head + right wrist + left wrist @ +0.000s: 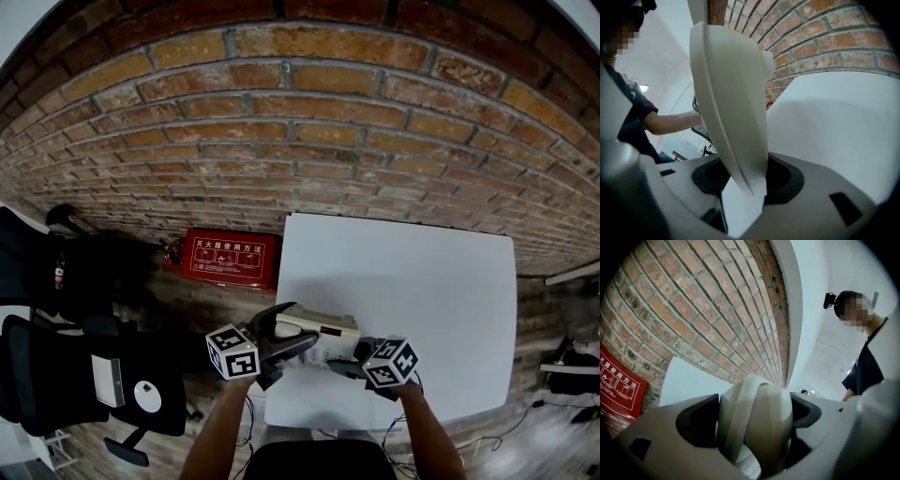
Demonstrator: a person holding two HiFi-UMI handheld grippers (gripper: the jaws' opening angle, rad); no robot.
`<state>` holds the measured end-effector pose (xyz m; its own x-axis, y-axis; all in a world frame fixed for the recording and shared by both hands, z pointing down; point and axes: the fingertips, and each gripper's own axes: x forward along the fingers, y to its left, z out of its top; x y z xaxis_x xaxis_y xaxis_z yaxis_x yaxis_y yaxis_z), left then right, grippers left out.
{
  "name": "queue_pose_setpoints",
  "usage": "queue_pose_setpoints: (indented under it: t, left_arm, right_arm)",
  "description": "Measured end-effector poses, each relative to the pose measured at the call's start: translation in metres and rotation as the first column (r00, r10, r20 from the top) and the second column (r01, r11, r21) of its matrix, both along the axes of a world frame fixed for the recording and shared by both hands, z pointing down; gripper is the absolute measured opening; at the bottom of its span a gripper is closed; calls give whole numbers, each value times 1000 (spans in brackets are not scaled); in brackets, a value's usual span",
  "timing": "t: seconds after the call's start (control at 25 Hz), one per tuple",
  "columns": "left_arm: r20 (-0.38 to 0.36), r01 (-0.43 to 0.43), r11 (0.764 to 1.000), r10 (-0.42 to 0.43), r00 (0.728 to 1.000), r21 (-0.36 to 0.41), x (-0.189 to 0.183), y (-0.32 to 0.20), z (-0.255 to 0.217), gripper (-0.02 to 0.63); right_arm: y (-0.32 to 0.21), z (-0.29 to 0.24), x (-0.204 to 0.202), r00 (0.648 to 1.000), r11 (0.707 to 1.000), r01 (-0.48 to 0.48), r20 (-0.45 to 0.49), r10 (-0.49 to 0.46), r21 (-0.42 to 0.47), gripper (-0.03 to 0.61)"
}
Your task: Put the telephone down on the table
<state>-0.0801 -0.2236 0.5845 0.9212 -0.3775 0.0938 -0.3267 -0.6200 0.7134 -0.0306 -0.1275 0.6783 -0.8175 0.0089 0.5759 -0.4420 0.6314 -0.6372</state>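
A beige telephone (322, 330) with a small red display sits between my two grippers over the near left part of the white table (422, 300). I cannot tell whether it touches the tabletop. My left gripper (296, 330) is shut on the telephone's left end. In the left gripper view that rounded beige part (759, 418) fills the gap between the jaws. My right gripper (345, 362) is shut on the right side. In the right gripper view the beige edge (733, 103) rises out of the jaws (745, 185), with the table (834, 126) behind.
A brick wall (309, 122) stands behind the table. A red fire-extinguisher box (230, 258) rests on the floor at the table's left. Black office chairs (84, 375) are at the far left. A person (865, 364) stands nearby, one arm (670, 123) stretched out.
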Motion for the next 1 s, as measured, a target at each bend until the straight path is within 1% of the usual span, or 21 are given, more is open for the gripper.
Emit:
queue_pose_setpoints:
  t: [0.24, 0.44, 0.68, 1.0]
  left_arm:
    - [-2, 14, 1000, -14, 1000, -20, 0, -6, 6, 446]
    - [16, 15, 1000, -15, 1000, -23, 3, -9, 12, 446]
    - [5, 29, 999, -29, 1000, -37, 1, -11, 14, 446]
    - [6, 32, 999, -32, 999, -42, 4, -16, 18, 446]
  right_arm:
    - [-2, 3, 0, 1000, 1000, -7, 16, 7, -13, 193]
    - [-3, 6, 0, 999, 999, -22, 31, 23, -28, 190]
    - [-5, 5, 0, 999, 1000, -15, 39, 15, -12, 189]
    - [-7, 8, 2, 998, 999, -23, 59, 25, -30, 186]
